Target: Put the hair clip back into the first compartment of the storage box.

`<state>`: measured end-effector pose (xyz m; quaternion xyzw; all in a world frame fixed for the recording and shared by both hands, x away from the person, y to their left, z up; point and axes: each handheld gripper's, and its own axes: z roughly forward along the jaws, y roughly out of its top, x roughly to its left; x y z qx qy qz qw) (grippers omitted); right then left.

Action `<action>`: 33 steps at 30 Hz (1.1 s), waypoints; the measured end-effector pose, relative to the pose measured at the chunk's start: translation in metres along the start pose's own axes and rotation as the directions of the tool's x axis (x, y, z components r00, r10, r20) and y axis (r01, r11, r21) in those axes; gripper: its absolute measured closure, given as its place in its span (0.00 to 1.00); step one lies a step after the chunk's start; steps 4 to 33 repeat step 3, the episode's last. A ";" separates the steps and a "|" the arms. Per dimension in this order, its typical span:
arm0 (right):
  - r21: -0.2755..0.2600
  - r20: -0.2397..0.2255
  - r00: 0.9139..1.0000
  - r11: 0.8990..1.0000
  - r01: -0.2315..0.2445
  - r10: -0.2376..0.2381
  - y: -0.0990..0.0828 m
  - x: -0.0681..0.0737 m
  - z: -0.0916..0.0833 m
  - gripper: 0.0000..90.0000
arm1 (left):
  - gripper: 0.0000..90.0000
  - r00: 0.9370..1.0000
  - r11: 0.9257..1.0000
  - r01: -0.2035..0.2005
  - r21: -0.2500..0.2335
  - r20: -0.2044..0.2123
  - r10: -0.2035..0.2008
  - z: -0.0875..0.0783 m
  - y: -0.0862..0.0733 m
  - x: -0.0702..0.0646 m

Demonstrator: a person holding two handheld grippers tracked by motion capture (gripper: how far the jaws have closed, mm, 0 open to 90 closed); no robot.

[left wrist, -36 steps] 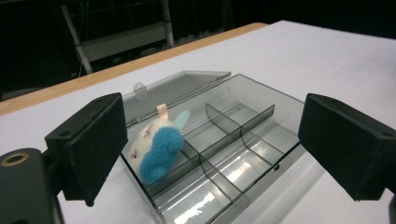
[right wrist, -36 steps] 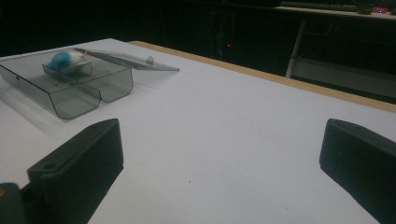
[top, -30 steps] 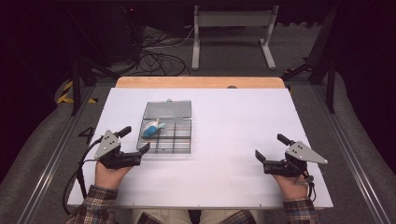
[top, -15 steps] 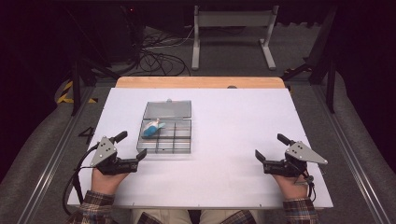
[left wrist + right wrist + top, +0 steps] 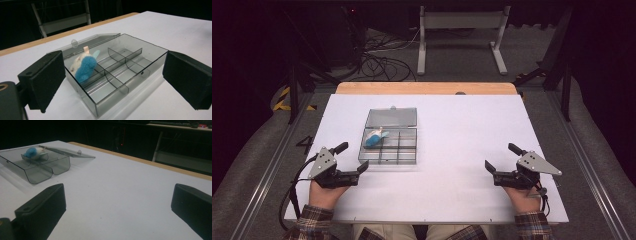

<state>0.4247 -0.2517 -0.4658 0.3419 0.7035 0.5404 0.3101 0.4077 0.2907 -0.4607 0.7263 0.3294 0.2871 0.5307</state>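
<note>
A clear, smoky-grey plastic organiser box [image 5: 389,145] sits on the matte white table [image 5: 462,150], left of centre and toward the far half. Its hinged lid [image 5: 392,117] lies flat open on the far side, with a small rounded tab [image 5: 74,43] at its edge. Thin curved and straight dividers split the shallow tray into compartments; the walls are glossy and see-through. In the far-left compartment rests a small plush toy [image 5: 84,66], fuzzy blue and white with a pale peach tip (soft against all that hard plastic), leaning on a divider.

The left gripper [image 5: 351,161] rests low on the table at the near left, just beside the box's near-left corner, its jaws spread wide apart and holding nothing; in the left gripper view the flat black foam-like pads [image 5: 47,77] frame the box without touching it. The right gripper [image 5: 500,157] sits at the near right, well apart from the box, its jaws likewise wide apart and empty over bare table. A wooden strip [image 5: 427,88] edges the table's far side
</note>
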 end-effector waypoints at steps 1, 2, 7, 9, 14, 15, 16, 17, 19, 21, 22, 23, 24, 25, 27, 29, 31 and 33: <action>0.001 -0.001 1.000 1.000 0.001 -0.001 0.000 0.000 0.000 0.00 | 0.06 1.000 1.000 0.000 -0.003 0.000 0.000 -0.001 0.000 0.001; 0.001 -0.001 1.000 1.000 0.001 -0.001 0.000 0.000 0.001 0.00 | 0.06 1.000 1.000 0.017 -0.006 -0.001 -0.017 -0.001 -0.001 0.000; 0.004 0.002 1.000 1.000 0.000 0.000 0.000 0.000 0.001 0.00 | 0.06 1.000 1.000 0.017 -0.006 -0.002 -0.017 -0.002 -0.001 0.001; 0.004 0.002 1.000 1.000 0.000 0.000 0.000 0.000 0.001 0.00 | 0.06 1.000 1.000 0.017 -0.006 -0.002 -0.017 -0.002 -0.001 0.001; 0.004 0.002 1.000 1.000 0.000 0.000 0.000 0.000 0.001 0.00 | 0.06 1.000 1.000 0.017 -0.006 -0.002 -0.017 -0.002 -0.001 0.001; 0.004 0.002 1.000 1.000 0.000 0.000 0.000 0.000 0.001 0.00 | 0.06 1.000 1.000 0.017 -0.006 -0.002 -0.017 -0.002 -0.001 0.001; 0.004 0.002 1.000 1.000 0.000 0.000 0.000 0.000 0.001 0.00 | 0.06 1.000 1.000 0.017 -0.006 -0.002 -0.017 -0.002 -0.001 0.001; 0.004 0.002 1.000 1.000 0.000 0.000 0.000 0.000 0.001 0.00 | 0.06 1.000 1.000 0.017 -0.006 -0.002 -0.017 -0.002 -0.001 0.001; 0.004 0.002 1.000 1.000 0.000 0.000 0.000 0.000 0.001 0.00 | 0.06 1.000 1.000 0.017 -0.006 -0.002 -0.017 -0.002 -0.001 0.001; 0.004 0.002 1.000 1.000 0.000 0.000 0.000 0.000 0.001 0.00 | 0.06 1.000 1.000 0.017 -0.006 -0.002 -0.017 -0.002 -0.001 0.001; 0.004 0.002 1.000 1.000 0.000 0.000 0.000 0.000 0.001 0.00 | 0.06 1.000 1.000 0.017 -0.006 -0.002 -0.017 -0.002 -0.001 0.001; 0.004 0.002 1.000 1.000 0.000 0.000 0.000 0.000 0.001 0.00 | 0.06 1.000 1.000 0.017 -0.006 -0.002 -0.017 -0.002 -0.001 0.001; 0.004 0.002 1.000 1.000 0.000 0.000 0.000 0.000 0.001 0.00 | 0.06 1.000 1.000 0.017 -0.006 -0.002 -0.017 -0.002 -0.001 0.001; 0.004 0.002 1.000 1.000 0.000 0.000 0.000 0.000 0.001 0.00 | 0.06 1.000 1.000 0.017 -0.006 -0.002 -0.017 -0.002 -0.001 0.001; 0.004 0.002 1.000 1.000 0.000 0.000 0.000 0.000 0.001 0.00 | 0.06 1.000 1.000 0.017 -0.006 -0.002 -0.017 -0.002 -0.001 0.001; 0.004 0.002 1.000 1.000 0.000 0.000 0.000 0.000 0.001 0.00 | 0.06 1.000 1.000 0.017 -0.006 -0.002 -0.017 -0.002 -0.001 0.001; 0.004 0.002 1.000 1.000 0.000 0.000 0.000 0.000 0.001 0.00 | 0.06 1.000 1.000 0.017 -0.006 -0.002 -0.017 -0.002 -0.001 0.001; 0.004 0.002 1.000 1.000 0.000 0.000 0.000 0.000 0.001 0.00 | 0.06 1.000 1.000 0.017 -0.006 -0.002 -0.017 -0.002 -0.001 0.001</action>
